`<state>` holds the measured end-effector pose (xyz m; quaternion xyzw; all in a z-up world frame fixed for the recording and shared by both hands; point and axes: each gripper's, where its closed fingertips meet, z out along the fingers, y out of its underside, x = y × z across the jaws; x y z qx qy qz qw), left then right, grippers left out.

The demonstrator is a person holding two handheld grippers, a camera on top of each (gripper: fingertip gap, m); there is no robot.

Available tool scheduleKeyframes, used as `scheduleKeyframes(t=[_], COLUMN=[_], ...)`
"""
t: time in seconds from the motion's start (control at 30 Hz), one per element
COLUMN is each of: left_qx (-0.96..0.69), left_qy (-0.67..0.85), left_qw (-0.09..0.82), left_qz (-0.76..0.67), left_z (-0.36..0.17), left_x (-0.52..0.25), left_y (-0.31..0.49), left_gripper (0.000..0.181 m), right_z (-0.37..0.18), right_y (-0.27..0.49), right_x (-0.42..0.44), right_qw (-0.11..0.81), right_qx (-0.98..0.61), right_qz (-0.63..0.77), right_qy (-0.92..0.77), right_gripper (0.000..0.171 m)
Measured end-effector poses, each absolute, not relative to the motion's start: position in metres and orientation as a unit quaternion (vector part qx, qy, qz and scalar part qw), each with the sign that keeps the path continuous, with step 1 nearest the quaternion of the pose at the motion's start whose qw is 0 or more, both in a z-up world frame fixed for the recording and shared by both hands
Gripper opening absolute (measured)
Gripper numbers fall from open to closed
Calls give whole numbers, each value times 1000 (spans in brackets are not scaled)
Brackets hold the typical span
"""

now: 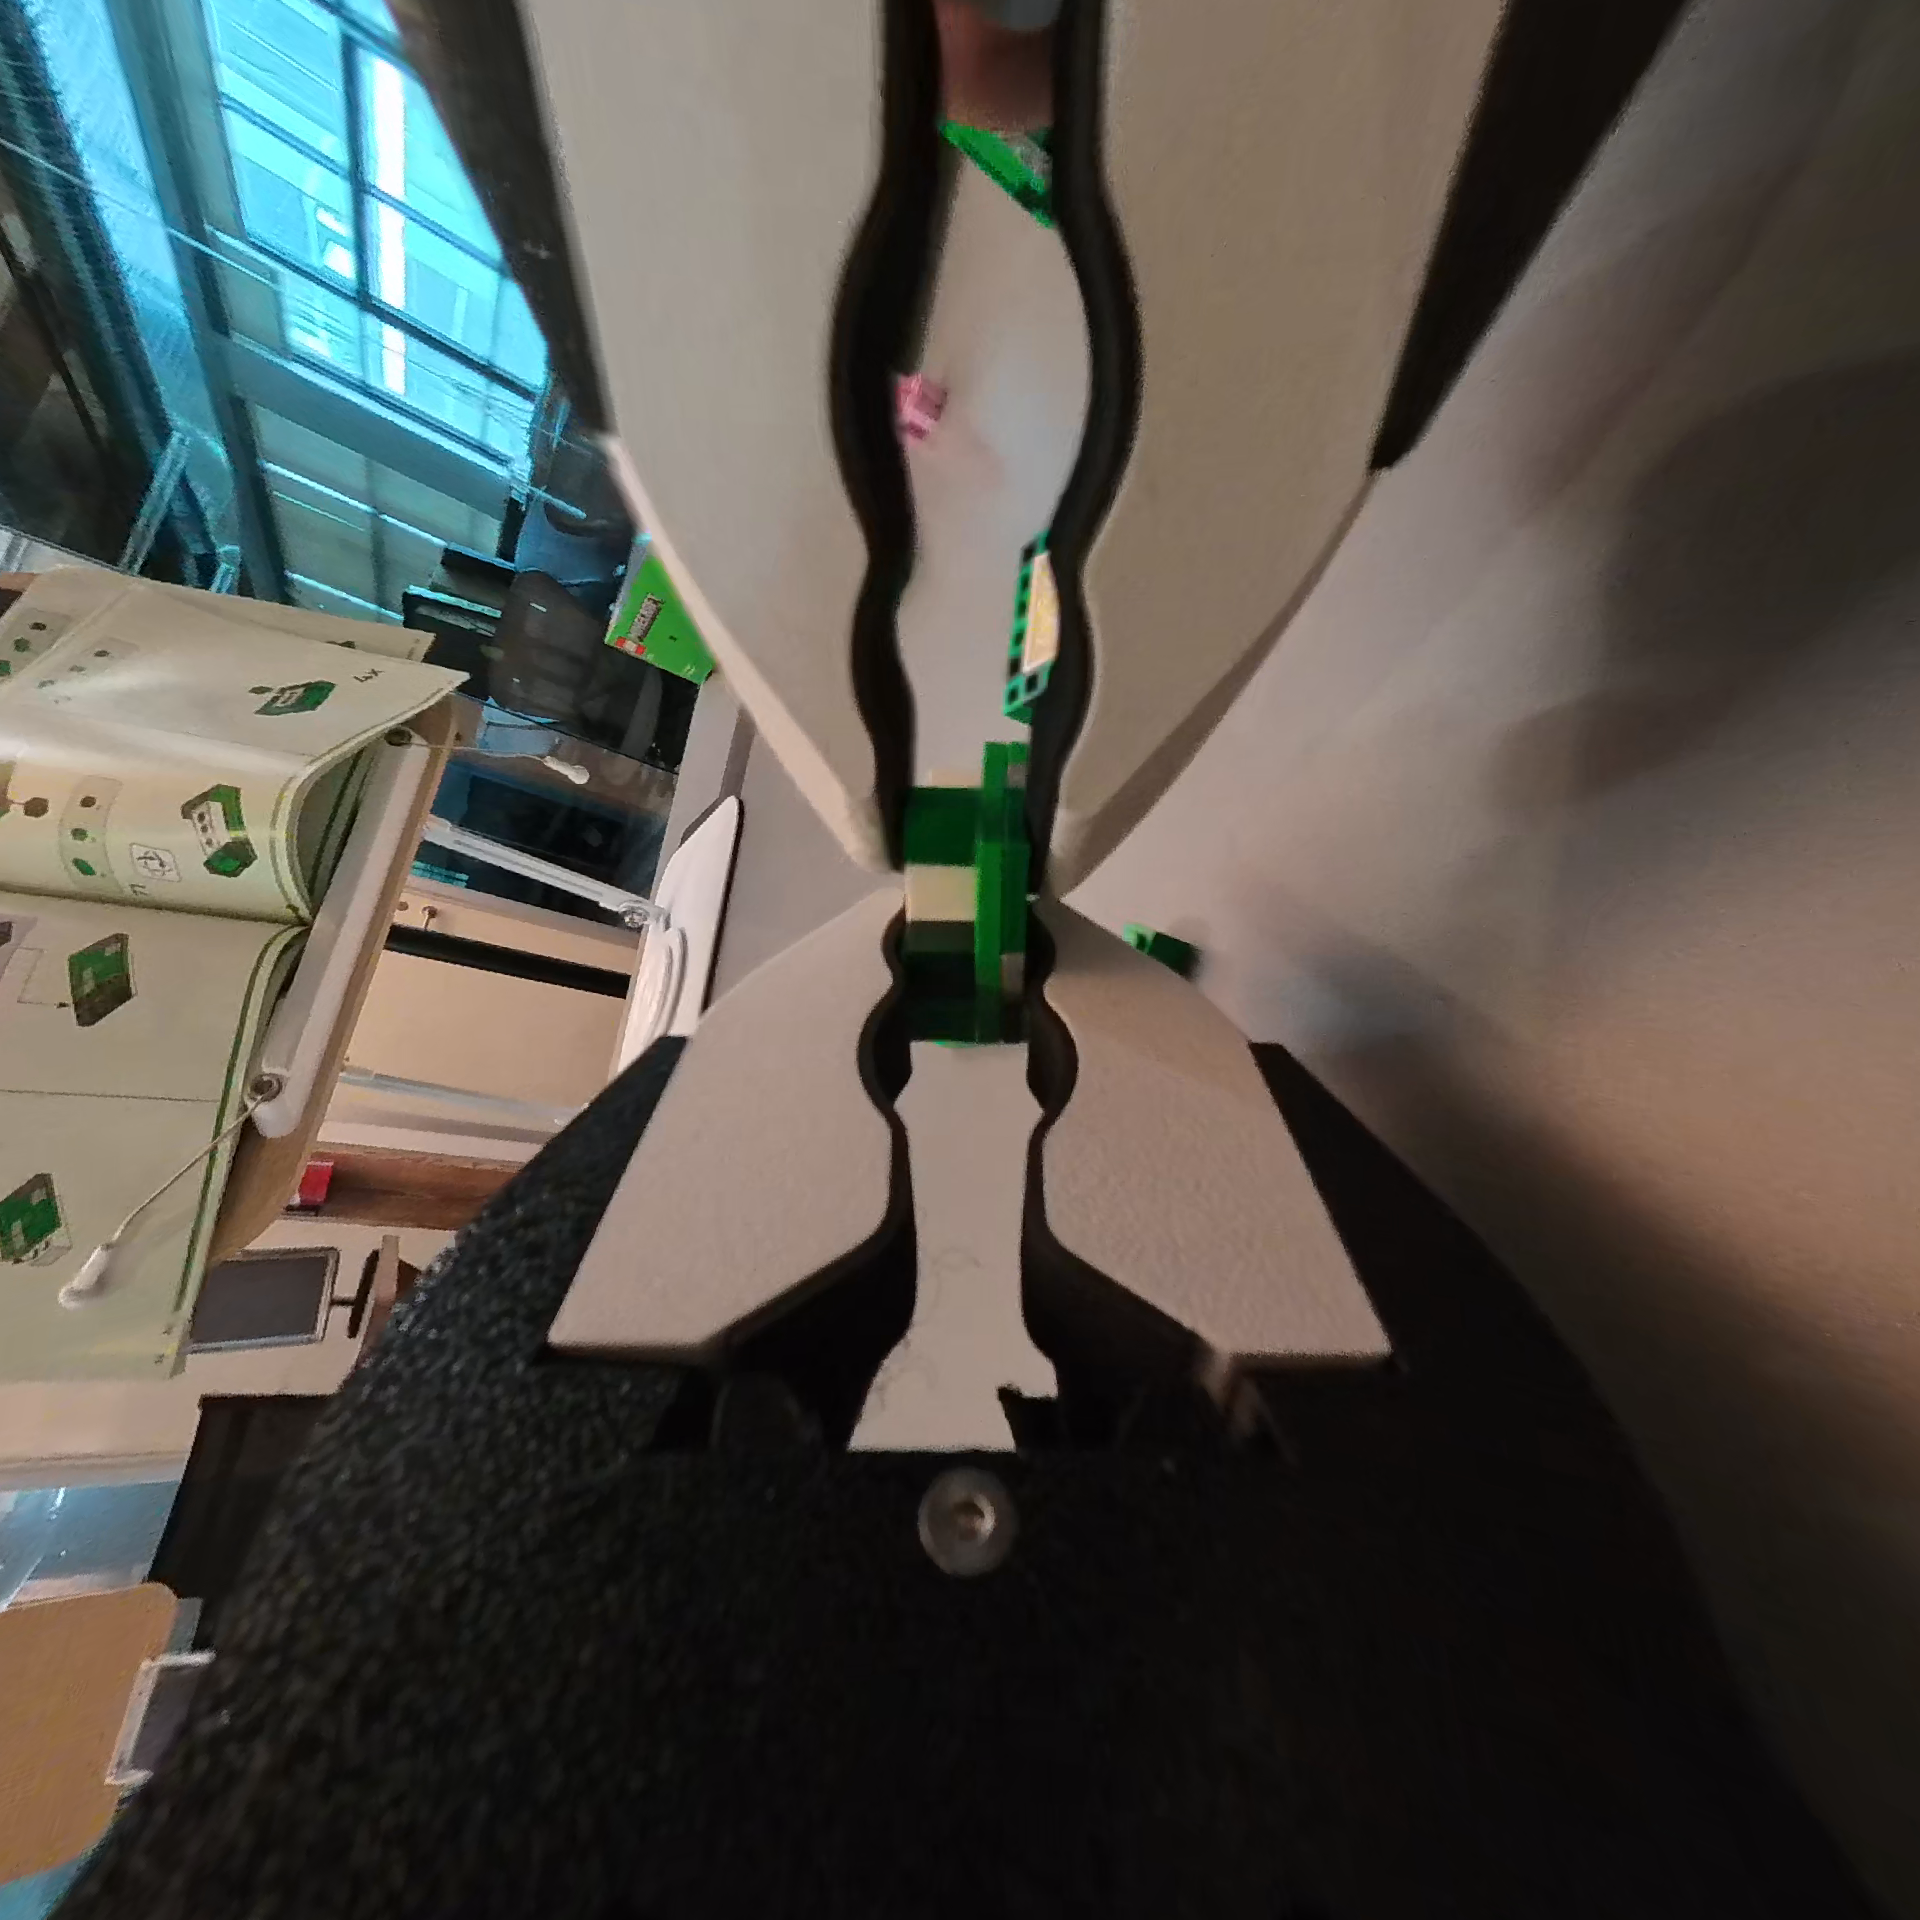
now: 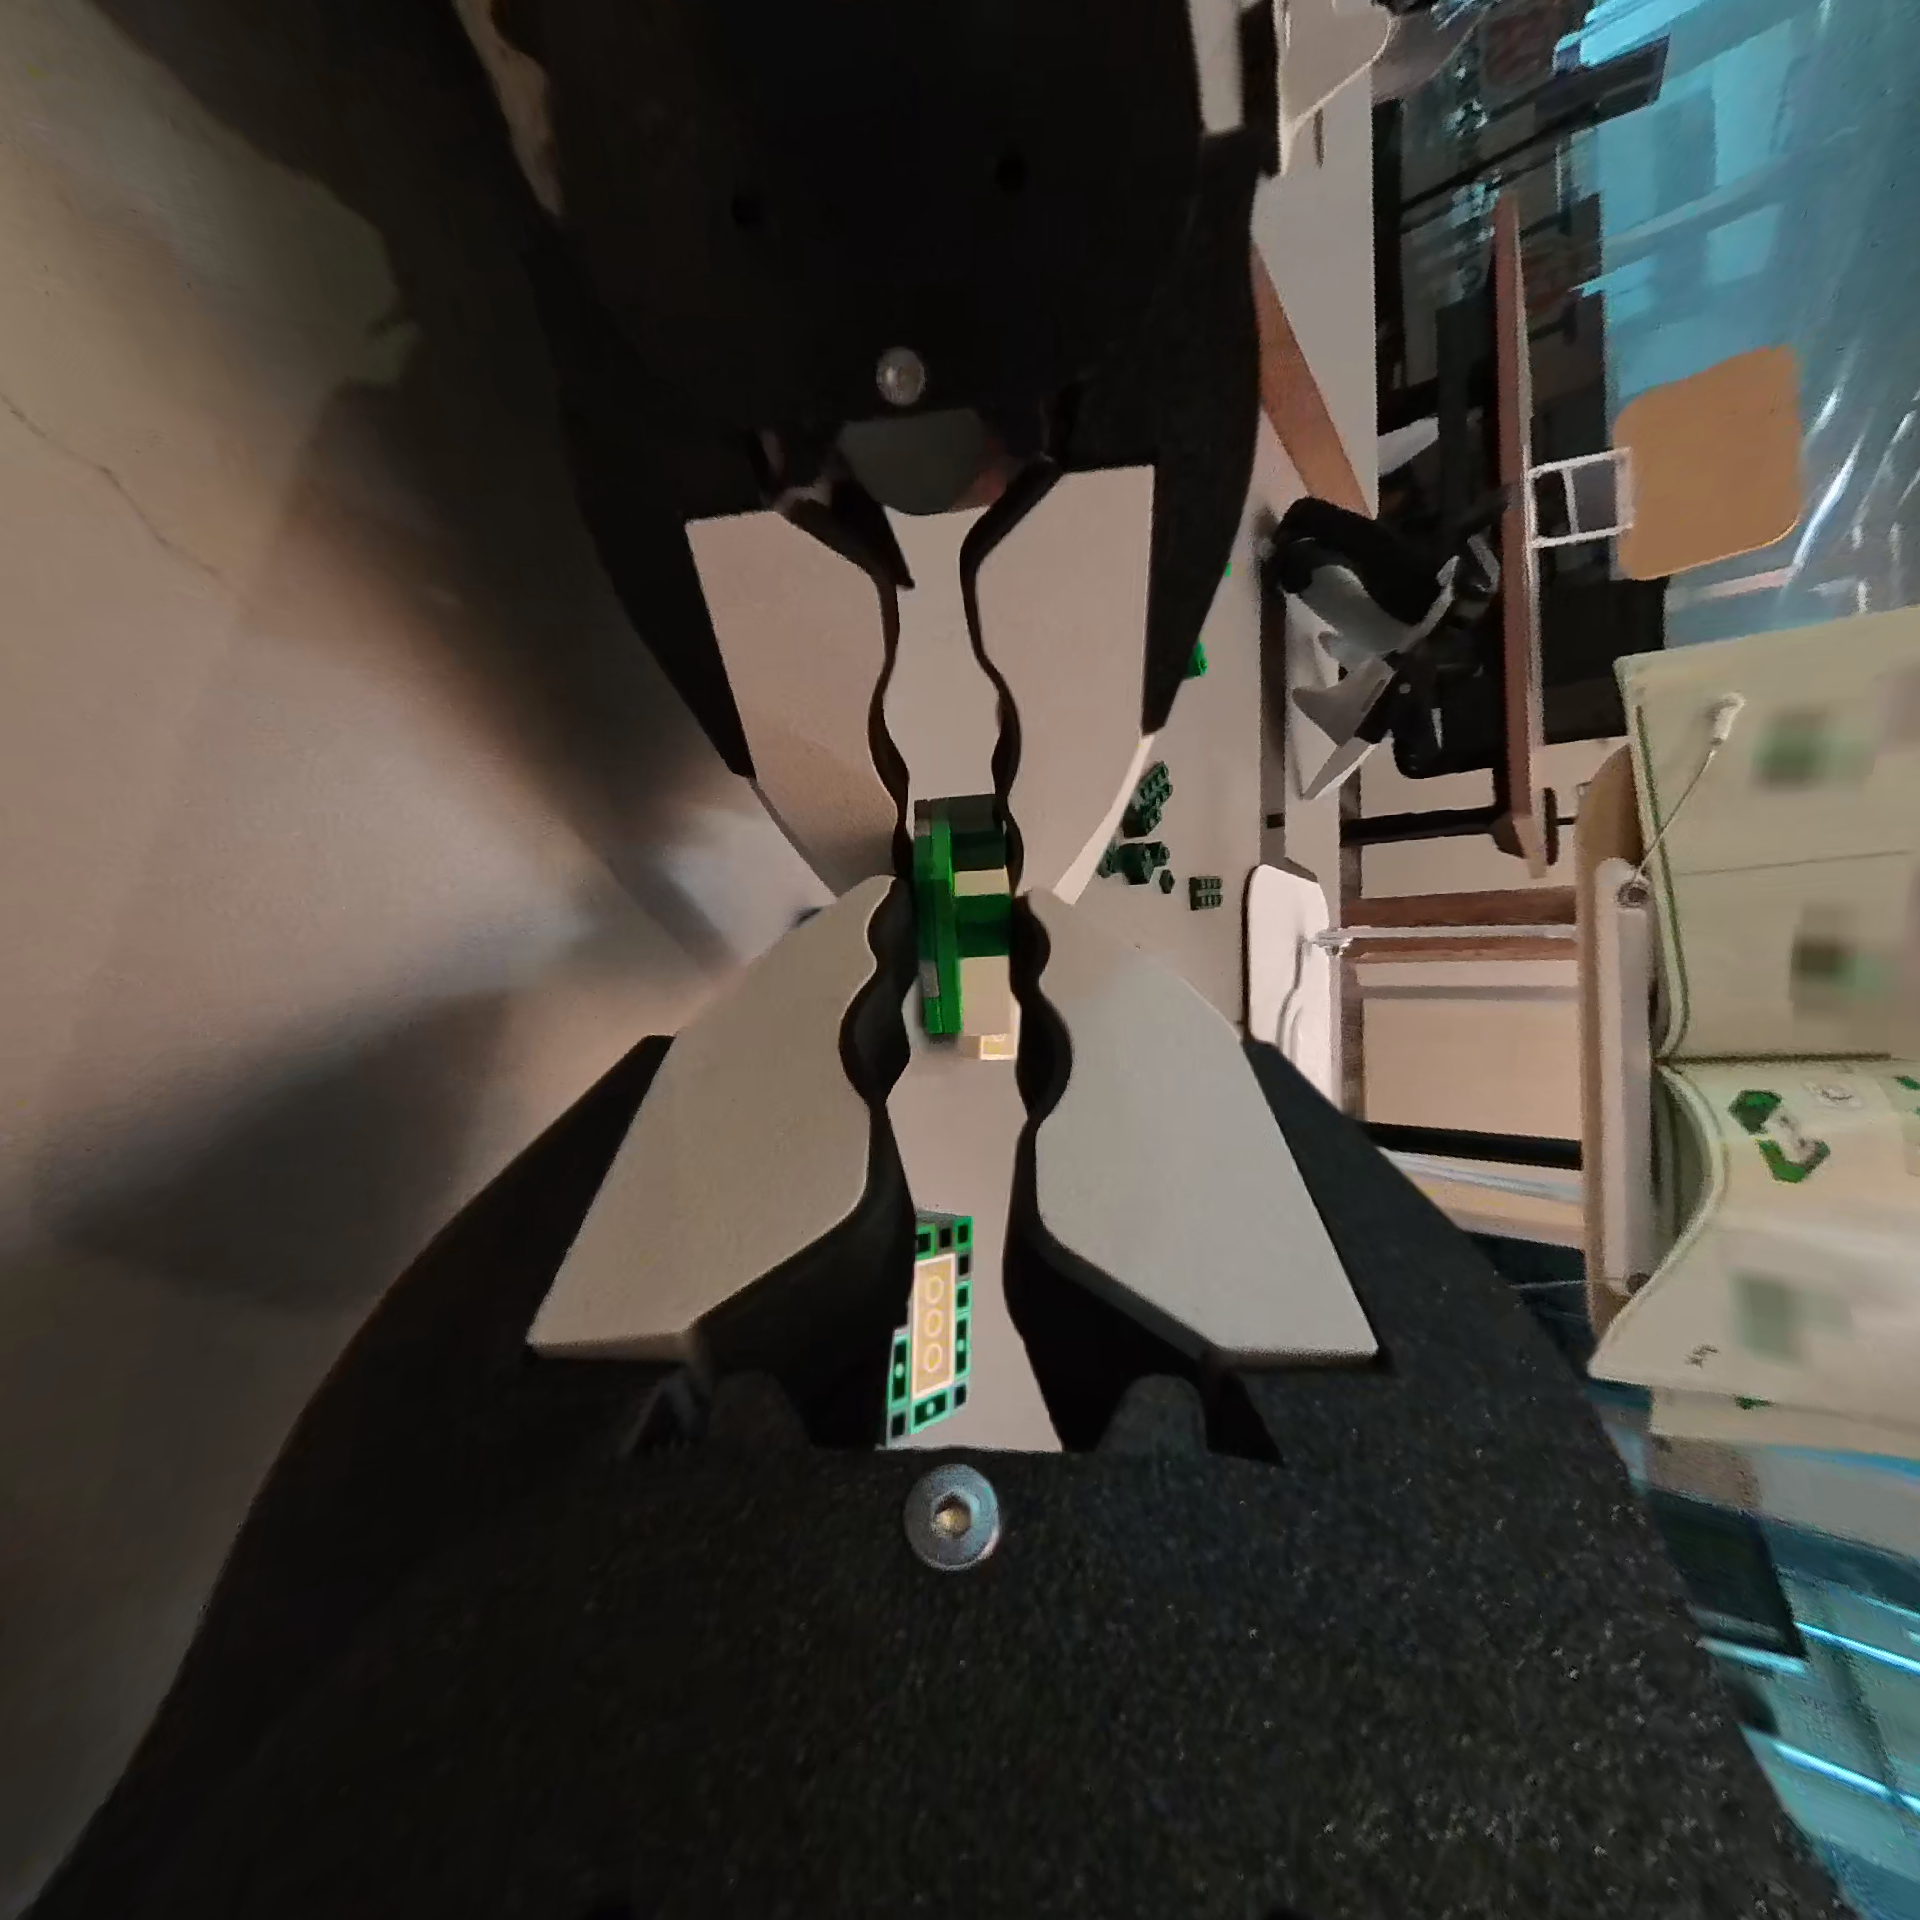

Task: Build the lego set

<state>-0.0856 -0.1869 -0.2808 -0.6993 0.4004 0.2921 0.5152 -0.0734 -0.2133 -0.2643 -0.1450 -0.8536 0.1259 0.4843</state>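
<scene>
Two hand-held tools meet tip to tip, both clenched on the same small lego assembly.

In the left wrist view, the left tool (image 1: 961, 940) sits nearest, its grey fingers closed on the lower part of the green and cream lego assembly (image 1: 961, 914). The assembly sits right at the fingertips, pinched from both sides. Directly beyond it, the right tool (image 1: 961, 831) comes in from the opposite direction and grips the far end of the same assembly, so the two pairs of fingertips almost touch.

In the right wrist view, the right tool (image 2: 961, 914) is closest, clamped on the lego assembly (image 2: 961, 925), which shows a bright green plate on one side and stacked green and cream bricks on the other. The left tool (image 2: 956, 831) faces it from beyond.

Behind the grip, through the gap in the right tool's fingers, a green plate with a cream strip (image 2: 930, 1340) lies on the white counter (image 2: 1226, 727). Farther off, loose dark green bricks (image 2: 1143, 831) are scattered on the counter. Farthest away, an open instruction booklet (image 1: 156, 852) stands on a holder beside large windows (image 1: 364, 260).
</scene>
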Motion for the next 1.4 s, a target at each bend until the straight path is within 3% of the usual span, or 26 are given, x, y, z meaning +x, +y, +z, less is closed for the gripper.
scheduleKeyframes(t=[0.33, 0.43, 0.53, 0.7, 0.9, 1.0, 1.4], left_qx=[-689, -662, -611, -580, -572, -577, -609], left_qy=[407, 411, 423, 377, 386, 393, 448], left_qw=[519, 515, 486, 516, 510, 508, 511], left_qz=[300, 358, 460, 506, 513, 505, 409], left_z=[-279, -273, -264, -240, -240, -243, -264], left_x=[-85, -96, -125, -155, -153, -149, -118], left_y=[-188, -189, -193, -204, -205, -203, -201], left_gripper=[17, 17, 17, 17, 17, 17, 17], right_z=[-263, -258, -258, -295, -322, -322, -306], right_y=[-215, -214, -207, -206, -198, -199, -200], right_x=[-74, -73, -72, -70, -78, -81, -76], right_qw=[502, 500, 445, 255, 216, 218, 246], right_qx=[-154, -194, -279, -423, -461, -456, -427], right_qz=[149, 197, 278, 342, 311, 315, 301], right_qy=[-838, -821, -804, -800, -802, -803, -816], right_gripper=[18, 26, 23, 23, 21, 9, 8])
